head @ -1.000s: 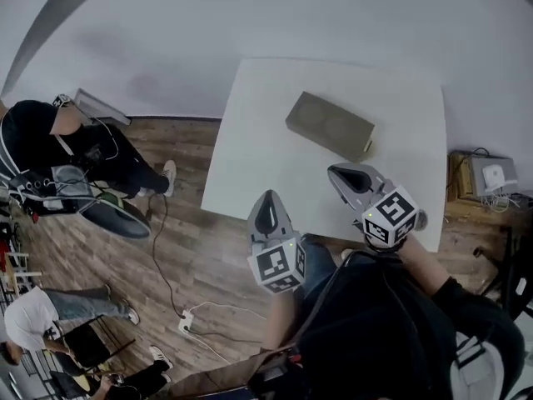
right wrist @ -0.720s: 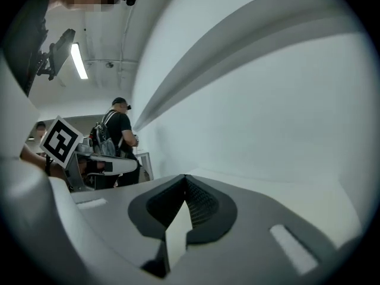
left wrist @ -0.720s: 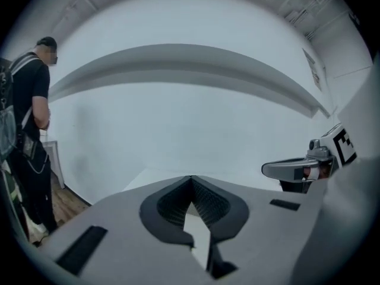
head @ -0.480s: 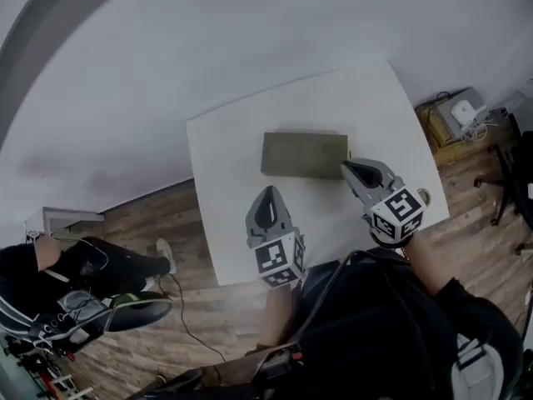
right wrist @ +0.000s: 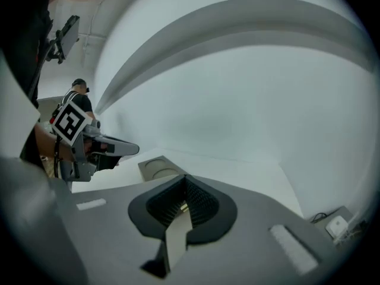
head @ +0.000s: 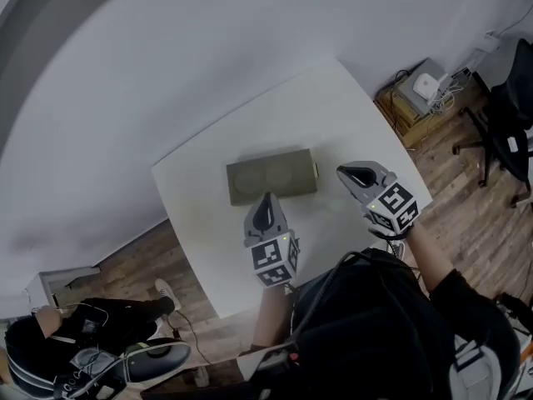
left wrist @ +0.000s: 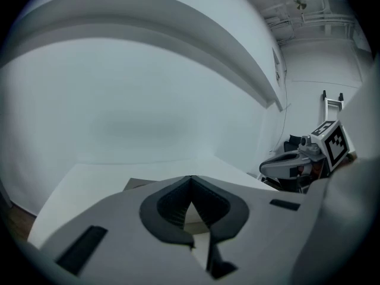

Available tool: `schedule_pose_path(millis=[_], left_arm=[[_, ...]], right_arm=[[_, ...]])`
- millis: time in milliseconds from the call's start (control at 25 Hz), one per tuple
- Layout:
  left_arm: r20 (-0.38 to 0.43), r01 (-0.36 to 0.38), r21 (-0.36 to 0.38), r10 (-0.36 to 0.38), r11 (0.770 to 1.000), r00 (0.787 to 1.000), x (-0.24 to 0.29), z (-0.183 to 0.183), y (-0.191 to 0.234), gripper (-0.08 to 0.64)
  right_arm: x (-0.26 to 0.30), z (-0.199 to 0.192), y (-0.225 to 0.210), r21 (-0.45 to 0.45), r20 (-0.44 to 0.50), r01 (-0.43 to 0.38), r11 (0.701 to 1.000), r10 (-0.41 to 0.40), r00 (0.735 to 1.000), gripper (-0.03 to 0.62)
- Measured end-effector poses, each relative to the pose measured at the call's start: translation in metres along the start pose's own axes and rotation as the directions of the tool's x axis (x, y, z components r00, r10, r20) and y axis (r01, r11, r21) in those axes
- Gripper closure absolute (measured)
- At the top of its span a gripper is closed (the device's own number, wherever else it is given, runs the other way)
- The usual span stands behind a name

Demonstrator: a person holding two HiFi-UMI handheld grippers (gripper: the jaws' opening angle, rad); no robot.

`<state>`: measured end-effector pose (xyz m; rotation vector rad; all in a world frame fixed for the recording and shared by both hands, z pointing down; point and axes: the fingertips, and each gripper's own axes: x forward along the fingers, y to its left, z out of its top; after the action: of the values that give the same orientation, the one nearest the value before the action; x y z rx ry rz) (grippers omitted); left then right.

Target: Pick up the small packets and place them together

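- Your left claw (left wrist: 190, 179) is closed at the tips and empty, and so is your right claw (right wrist: 184, 179).
- In the head view they hang below and right of an olive box (head: 271, 174), mid-frame on the desk (head: 350, 115).
- No packets show anywhere.
- Expect them to be light, limp and slippery, so pinch a sealed edge.

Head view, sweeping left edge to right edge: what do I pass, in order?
seated person in dark clothes → left hand-held gripper → right hand-held gripper → small white device → black office chair
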<state>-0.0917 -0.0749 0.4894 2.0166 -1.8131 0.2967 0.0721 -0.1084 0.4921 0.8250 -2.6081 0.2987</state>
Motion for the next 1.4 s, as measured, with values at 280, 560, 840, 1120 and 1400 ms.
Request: schedule_pose_path(millis=[280, 560, 840, 1120, 1400], left_arm=[[-0.092, -0.068, -0.035, 0.064, 0.997, 0.994, 0.014, -0.015, -0.007, 0.562], [-0.194, -0.054, -0.031, 0.047, 0.998, 0.980, 0.021, -0.042, 0.005, 0.563], [-0.280, 0.000, -0.017, -0.005, 1.000, 0.960, 0.031, -0.072, 0.012, 0.563], [-0.313, 0.015, -0.003, -0.015, 1.000, 0.950, 0.037, -0.079, 0.011, 0.563], [-0.338, 0.028, -0.006, -0.029, 1.000, 0.941, 0.044, -0.080, 0.009, 0.563]], right_arm=[[0.012, -0.027, -0.017, -0.025, -0.133, -0.135, 0.991, 0.130, 0.983, 0.591], [0.039, -0.056, -0.012, -0.114, -0.301, -0.301, 0.947, 0.255, 0.919, 0.540], [0.075, -0.093, 0.004, -0.252, -0.503, -0.453, 0.855, 0.284, 0.816, 0.436], [0.098, -0.105, 0.012, -0.335, -0.604, -0.524, 0.783, 0.248, 0.757, 0.419], [0.104, -0.105, 0.008, -0.368, -0.616, -0.514, 0.775, 0.211, 0.759, 0.423]])
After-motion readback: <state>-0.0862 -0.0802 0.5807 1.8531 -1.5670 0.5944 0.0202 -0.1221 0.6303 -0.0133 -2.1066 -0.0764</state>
